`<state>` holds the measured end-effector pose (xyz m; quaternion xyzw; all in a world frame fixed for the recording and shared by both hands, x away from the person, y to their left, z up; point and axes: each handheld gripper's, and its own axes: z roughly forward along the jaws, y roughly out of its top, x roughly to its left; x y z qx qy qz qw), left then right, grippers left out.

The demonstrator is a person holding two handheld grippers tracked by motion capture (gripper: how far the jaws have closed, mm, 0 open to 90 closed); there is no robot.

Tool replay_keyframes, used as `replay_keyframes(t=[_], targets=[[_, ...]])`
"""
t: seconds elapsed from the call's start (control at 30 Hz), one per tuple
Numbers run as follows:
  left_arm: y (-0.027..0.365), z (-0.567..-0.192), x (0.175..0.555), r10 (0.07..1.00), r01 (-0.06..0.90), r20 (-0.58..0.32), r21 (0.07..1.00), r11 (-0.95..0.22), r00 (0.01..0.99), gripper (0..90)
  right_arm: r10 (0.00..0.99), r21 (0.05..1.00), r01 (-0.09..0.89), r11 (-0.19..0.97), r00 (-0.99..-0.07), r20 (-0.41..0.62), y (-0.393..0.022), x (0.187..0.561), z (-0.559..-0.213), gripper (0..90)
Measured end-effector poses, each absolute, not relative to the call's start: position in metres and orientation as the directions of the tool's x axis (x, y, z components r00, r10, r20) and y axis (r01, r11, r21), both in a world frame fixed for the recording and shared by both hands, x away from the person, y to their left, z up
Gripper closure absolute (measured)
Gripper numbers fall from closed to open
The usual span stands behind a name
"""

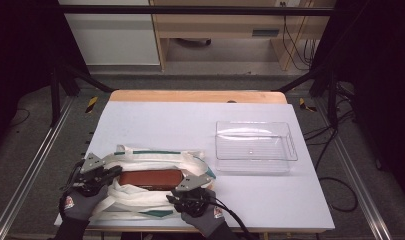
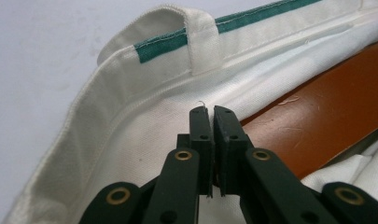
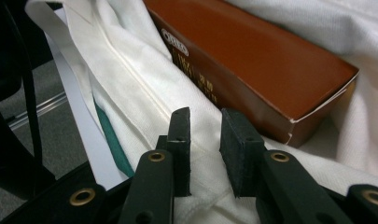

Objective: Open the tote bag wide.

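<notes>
Left tongs (image 2: 211, 114) pinch a white bag's (image 1: 140, 200) rim together; right tongs (image 3: 205, 123), slightly apart, straddle the opposite edge, apparently spreading it. A brown box (image 1: 151, 178) lies between them.

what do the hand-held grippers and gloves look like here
Each hand-held gripper, left and right, is black with a grey three-cornered plate on top. Up close, the jaws are flat dark blocks on arms with brass-coloured rivets. A black cable trails from the right one. Both hands wear grey gloves with a small red-and-white badge.
</notes>
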<state>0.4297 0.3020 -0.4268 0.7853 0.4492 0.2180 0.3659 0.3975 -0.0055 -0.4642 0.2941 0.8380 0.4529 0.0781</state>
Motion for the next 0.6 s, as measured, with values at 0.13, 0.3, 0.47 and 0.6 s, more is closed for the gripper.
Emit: replay_keyframes(t=[0.13, 0.3, 0.47, 0.6], targets=[[0.301, -0.427, 0.438, 0.886, 0.559, -0.002, 0.776, -0.291, 0.464, 87.8, 0.561, 0.797, 0.429, 0.425, -0.816, 0.14, -0.005, 0.396, -0.471, 76.0], [0.301, -0.436, 0.446, 0.91, 0.562, -0.021, 0.793, -0.237, 0.414, 87.7, 0.561, 0.792, 0.424, 0.44, -0.818, 0.127, -0.003, 0.394, -0.477, 77.3], [0.298, -0.45, 0.458, 0.922, 0.582, -0.03, 0.783, -0.217, 0.385, 87.4, 0.561, 0.792, 0.425, 0.439, -0.818, 0.127, -0.002, 0.392, -0.481, 78.0], [0.301, -0.453, 0.459, 0.92, 0.589, -0.057, 0.783, -0.2, 0.388, 85.4, 0.564, 0.796, 0.426, 0.429, -0.815, 0.132, -0.003, 0.392, -0.482, 77.9]])
